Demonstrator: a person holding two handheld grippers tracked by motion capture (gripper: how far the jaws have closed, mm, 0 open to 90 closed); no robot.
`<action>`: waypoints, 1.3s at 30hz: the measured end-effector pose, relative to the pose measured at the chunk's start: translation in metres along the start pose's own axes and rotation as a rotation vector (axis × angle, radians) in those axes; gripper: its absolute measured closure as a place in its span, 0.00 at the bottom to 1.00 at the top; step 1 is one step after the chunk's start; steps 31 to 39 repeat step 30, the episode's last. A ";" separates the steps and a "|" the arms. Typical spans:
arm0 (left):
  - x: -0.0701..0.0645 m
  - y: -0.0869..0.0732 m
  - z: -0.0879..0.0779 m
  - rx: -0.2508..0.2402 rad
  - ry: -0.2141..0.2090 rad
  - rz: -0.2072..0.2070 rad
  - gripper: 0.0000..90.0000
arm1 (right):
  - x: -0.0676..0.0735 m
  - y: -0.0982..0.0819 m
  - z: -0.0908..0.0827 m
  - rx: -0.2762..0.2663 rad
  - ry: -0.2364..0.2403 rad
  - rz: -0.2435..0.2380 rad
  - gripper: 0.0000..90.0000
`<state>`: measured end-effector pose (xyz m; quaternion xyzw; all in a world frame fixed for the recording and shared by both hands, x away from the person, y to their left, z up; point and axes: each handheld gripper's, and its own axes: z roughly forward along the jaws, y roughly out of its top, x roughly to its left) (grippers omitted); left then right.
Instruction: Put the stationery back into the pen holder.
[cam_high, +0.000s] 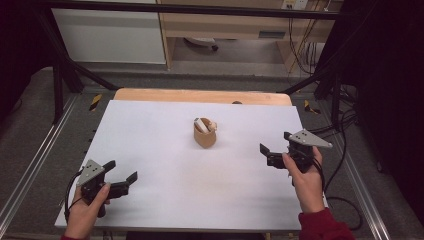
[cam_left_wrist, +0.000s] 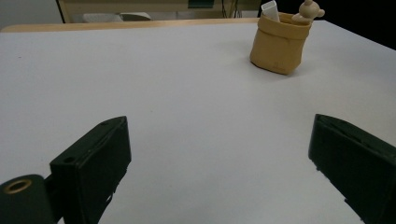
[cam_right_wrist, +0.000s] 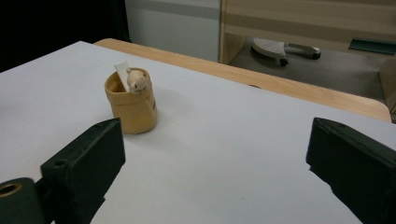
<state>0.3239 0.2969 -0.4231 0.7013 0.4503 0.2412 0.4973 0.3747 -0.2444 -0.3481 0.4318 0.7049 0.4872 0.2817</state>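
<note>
Hiding bag (cam_high: 205, 136) contents' lower halves.

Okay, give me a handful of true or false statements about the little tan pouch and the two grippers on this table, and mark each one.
1. The tan pouch stands upright on the white table. True.
2. The left gripper is clamped on the pouch. False: its jaws are spread wide and it is well apart from the pouch.
3. A small bear figure and a white item stick out of the pouch. True.
4. The right gripper holds the bear figure. False: its jaws are open and hold nothing.
</note>
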 end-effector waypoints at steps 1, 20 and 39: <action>0.000 0.000 0.000 0.000 0.002 -0.002 0.07 | 0.001 -0.001 -0.002 -0.004 0.002 -0.004 0.06; -0.006 0.003 0.000 0.009 -0.013 -0.002 0.06 | 0.023 -0.063 -0.011 0.014 0.009 -0.012 0.04; -0.010 0.001 0.005 0.047 -0.019 0.012 0.06 | 0.032 -0.093 0.020 0.184 0.002 -0.015 0.02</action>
